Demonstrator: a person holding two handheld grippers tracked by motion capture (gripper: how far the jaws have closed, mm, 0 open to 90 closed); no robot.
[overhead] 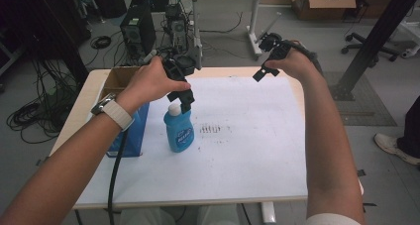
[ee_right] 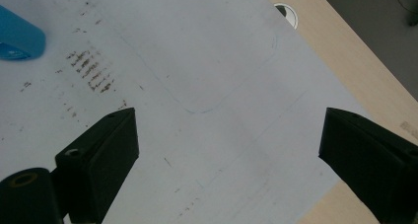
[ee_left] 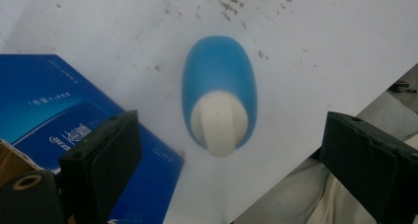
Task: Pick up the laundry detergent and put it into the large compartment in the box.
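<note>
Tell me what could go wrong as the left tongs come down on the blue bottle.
1. The bottle stands upright and narrow; the open left tongs hover over its white cap, so an off-centre touch could tip it.
2. The blue box sits close beside the bottle; a jaw may catch it.
3. The cap looks smooth and tapered, so a grip there might slip.
</note>
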